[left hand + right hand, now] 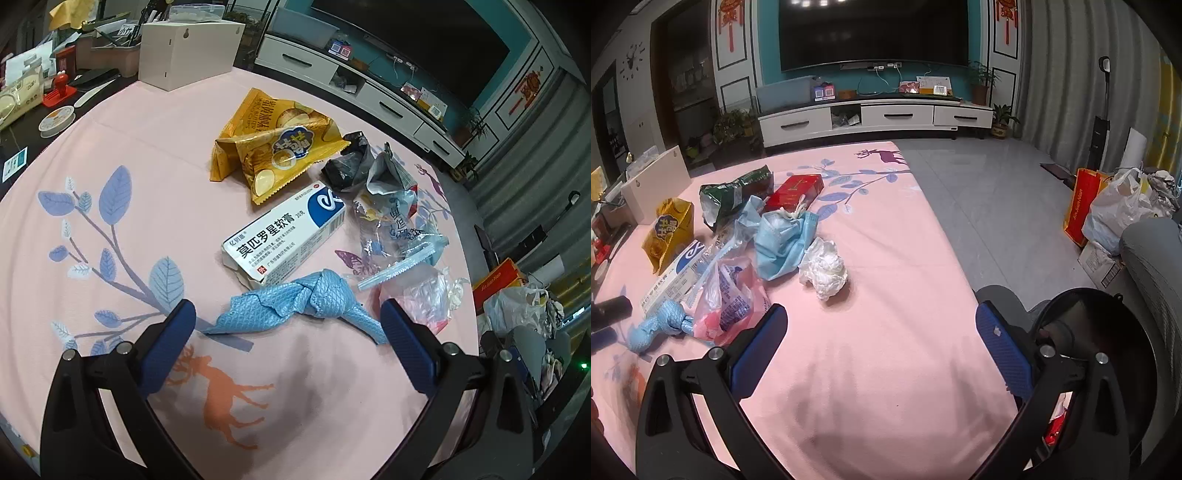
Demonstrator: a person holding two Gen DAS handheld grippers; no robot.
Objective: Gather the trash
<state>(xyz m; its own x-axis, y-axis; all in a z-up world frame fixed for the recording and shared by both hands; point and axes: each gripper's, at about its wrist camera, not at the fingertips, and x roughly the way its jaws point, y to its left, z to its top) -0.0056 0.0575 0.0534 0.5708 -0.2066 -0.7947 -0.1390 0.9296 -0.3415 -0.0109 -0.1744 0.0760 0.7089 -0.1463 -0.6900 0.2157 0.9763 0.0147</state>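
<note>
Blue-padded left gripper (288, 325) spread wide around knotted blue cloth (306, 302), right gripper (881, 325) wide, empty

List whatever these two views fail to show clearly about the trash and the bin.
- Trash bin, right wrist view: the right gripper finger covers its near rim; contents too dark to tell.
- Pink plastic bag, left wrist view: partly behind the left gripper finger.
- Ointment box, right wrist view: small print blurred, far end under clear wrappers.
- Green packet, right wrist view: label unreadable.
</note>
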